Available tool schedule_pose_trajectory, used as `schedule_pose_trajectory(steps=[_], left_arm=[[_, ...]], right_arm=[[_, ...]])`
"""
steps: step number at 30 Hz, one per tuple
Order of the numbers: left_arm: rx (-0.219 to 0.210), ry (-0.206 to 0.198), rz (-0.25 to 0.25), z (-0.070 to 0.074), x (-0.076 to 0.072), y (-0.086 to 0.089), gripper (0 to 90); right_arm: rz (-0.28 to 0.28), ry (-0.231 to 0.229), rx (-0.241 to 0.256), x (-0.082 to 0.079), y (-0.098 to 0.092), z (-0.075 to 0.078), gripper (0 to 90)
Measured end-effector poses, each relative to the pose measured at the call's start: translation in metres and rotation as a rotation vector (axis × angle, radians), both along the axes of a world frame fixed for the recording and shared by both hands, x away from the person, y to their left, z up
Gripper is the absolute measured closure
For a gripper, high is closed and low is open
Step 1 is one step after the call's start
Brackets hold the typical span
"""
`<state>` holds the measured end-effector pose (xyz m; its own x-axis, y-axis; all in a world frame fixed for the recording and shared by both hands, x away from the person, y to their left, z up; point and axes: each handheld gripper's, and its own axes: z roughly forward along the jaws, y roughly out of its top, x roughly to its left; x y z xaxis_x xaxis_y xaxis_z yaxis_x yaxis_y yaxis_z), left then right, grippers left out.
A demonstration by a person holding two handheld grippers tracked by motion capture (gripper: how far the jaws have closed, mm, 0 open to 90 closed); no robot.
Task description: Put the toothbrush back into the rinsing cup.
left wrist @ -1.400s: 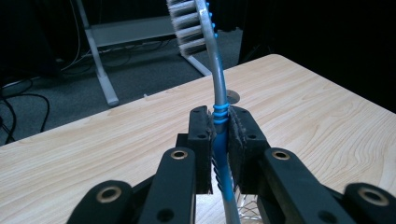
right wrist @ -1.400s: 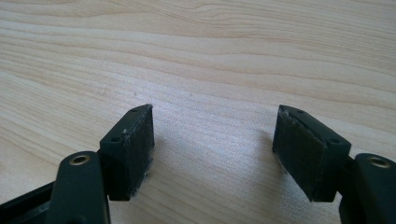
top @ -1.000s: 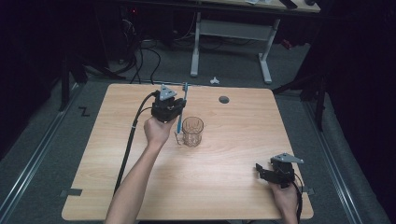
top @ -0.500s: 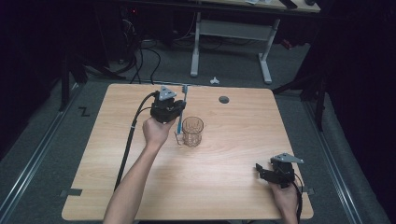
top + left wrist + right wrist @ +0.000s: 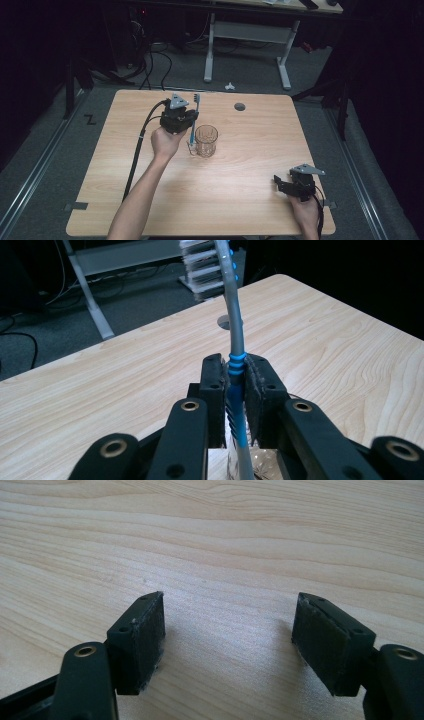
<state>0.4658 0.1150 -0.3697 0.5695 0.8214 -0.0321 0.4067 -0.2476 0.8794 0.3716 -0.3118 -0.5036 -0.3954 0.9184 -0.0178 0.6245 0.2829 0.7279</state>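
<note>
1. In the high view we see a light wooden table (image 5: 240, 200) taking up the middle of the frame, with dark floor, cables and a white-legged desk frame (image 5: 247, 47) behind it along the top.

2. Our left gripper (image 5: 186, 119) sits in the upper left part of the tabletop, held in the left hand (image 5: 167, 142), with its black cable (image 5: 136, 155) running down toward the bottom left of the frame.

3. That gripper is clamped on a toothbrush (image 5: 193, 120). In the left gripper view the two pads press against the blue ribbed part of the toothbrush (image 5: 234, 375) handle at the centre of the frame, and the grey neck curves up to the bristle head at the top edge.

4. In the high view the brush stands roughly upright in the frame, head toward the table's far edge, lower end just left of a clear glass (image 5: 206, 141).

5. The glass stands upright near the middle of the table, just right of the left hand. Whether the brush's lower end touches it we cannot tell.

6. A small round dark hole (image 5: 240, 106) lies in the tabletop, upper right of the glass.

7. Our right gripper (image 5: 287, 186) rests at the lower right of the table, held by the right hand (image 5: 305, 212).

8. In the right gripper view its jaws stand wide apart over bare wood, holding nothing.
</note>
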Motion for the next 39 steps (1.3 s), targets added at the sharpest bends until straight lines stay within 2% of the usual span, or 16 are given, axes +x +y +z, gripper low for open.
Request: schedule_pose_trajectory(steps=[18,29,35,39], left_arm=[[0.005,0.003,-0.015,0.000,-0.007,0.000,78.9],[0.019,-0.001,-0.021,-0.001,-0.012,0.001,78.9],[0.045,-0.006,-0.018,-0.002,-0.016,0.000,78.8],[0.043,-0.008,-0.028,-0.003,-0.017,-0.001,78.8]], right_arm=[[0.000,0.000,0.000,0.000,0.000,0.000,29.6],[-0.001,0.001,0.001,0.000,0.000,0.000,29.6],[-0.001,0.001,0.001,0.000,0.000,0.000,29.6],[-0.001,0.001,0.001,0.000,0.000,0.000,29.6]])
